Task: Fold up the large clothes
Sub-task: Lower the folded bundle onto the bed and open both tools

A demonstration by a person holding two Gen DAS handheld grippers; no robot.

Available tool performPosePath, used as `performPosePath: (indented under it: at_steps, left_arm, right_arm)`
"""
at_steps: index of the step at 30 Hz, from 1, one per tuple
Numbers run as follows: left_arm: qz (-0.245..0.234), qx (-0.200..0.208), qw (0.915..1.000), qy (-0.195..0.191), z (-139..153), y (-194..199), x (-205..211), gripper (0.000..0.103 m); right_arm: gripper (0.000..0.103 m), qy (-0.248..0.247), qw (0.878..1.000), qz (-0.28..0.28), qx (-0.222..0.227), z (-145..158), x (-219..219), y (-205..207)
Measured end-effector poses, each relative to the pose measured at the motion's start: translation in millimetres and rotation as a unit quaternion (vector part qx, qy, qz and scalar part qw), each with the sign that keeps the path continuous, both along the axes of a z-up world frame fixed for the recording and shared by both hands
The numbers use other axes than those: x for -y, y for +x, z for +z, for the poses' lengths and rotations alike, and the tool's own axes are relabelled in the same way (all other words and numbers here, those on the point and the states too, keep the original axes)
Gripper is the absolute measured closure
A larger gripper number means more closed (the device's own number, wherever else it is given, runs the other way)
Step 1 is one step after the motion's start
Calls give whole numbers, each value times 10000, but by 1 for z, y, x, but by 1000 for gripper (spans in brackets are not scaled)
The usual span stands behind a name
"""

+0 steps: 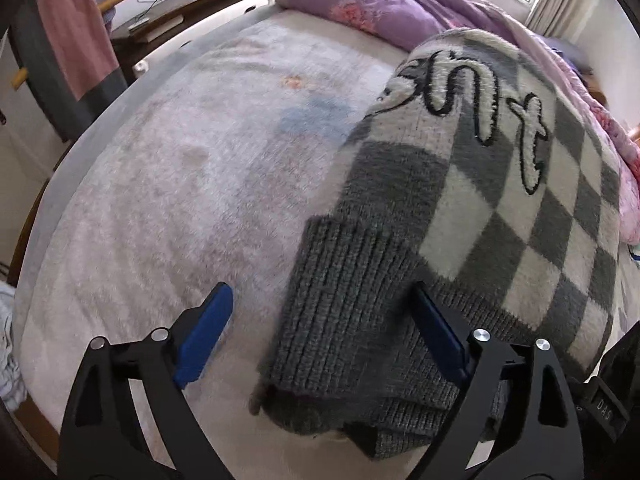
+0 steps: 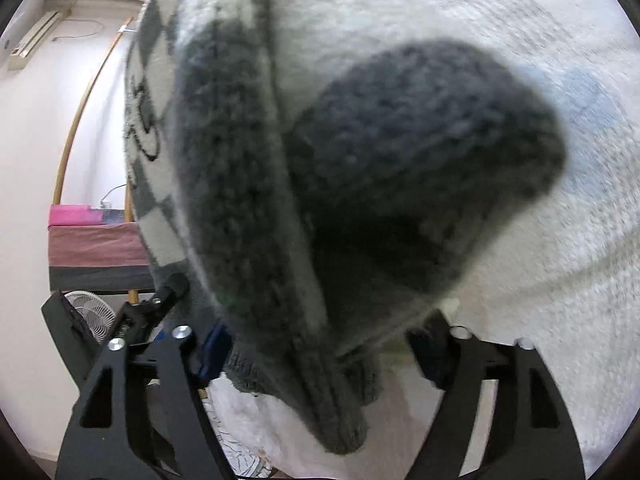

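Left wrist view shows us the checked grey sweater (image 1: pixel 480 208) folded on the pale fleecy bed cover (image 1: pixel 160 200), our left gripper (image 1: pixel 324 336) wide open over its ribbed hem, gripping nothing. Our right gripper (image 2: pixel 316 354) gapes too, knit draped close between its jaws. Beyond lies a purple quilt (image 1: pixel 380 4).

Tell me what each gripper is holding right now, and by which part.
Nothing is held. The left gripper stands open around the grey ribbed hem of the checkered sweater, pads not pressing. The right gripper is open too, with sweater fabric loose between its fingers.
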State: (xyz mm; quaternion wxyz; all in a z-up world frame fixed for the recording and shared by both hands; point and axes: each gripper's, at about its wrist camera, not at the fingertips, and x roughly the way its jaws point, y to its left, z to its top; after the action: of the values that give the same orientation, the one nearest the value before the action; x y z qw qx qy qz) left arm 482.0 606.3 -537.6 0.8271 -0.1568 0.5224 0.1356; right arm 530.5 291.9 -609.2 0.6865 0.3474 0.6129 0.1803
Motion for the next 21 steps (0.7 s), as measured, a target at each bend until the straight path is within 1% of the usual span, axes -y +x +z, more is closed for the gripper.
performPosePath:
  at_steps: [2,3,5,8,10,11,12,13,14,15,18,19,20,21]
  left_arm:
    - [-24,-98,9999,57,1,-6,5,13]
    - [-7,-161,9998,107,4,-9,7,13]
    - [35,-184,9997,141,9,-16,10,13]
    - [111,-228,9995,187,14,-29,17,13]
    - [194,-288,9992,188,18,-39,27,13]
    - [209,-362,9989,210,21,-43,34,13]
    - [201,-374,9988,224,23,-46,38,13]
    - [184,-351,9989,234,27,-49,44,13]
    - [161,-311,9990,260,32,-53,51,13]
    - [120,-267,9991,301,38,-58,60,13]
    - [28,-196,9993,314,58,-70,86,13]
    - [9,-134,9994,326,67,-73,95,13]
    - [-3,-39,9993,366,78,-79,108,13]
    - [-9,33,9991,413,88,-84,119,13]
  right_arm:
    - [24,40,9999,-77,-107,-4,5,-5]
    - [24,64,9999,-97,-96,-8,8,-3]
    - [21,88,9999,-135,-35,-6,21,-8]
    - [20,-102,9999,-107,-13,-13,34,-12]
    - [20,-187,9997,-111,-113,-14,34,-4]
    - [20,-217,9996,-106,-139,-5,37,-2]
    - [20,-209,9996,-52,-156,-2,38,-3]
    - [20,-245,9996,-6,-144,16,45,-9]
    - [19,-291,9995,40,-90,22,56,-12]
    - [19,-282,9996,80,-8,28,78,-19]
    - [19,-397,9987,257,201,52,99,-20]
    - [19,-467,9978,347,322,59,108,-31]
    - [19,-526,9969,415,412,71,106,-29]
    - [19,-607,9949,566,580,84,116,-32]
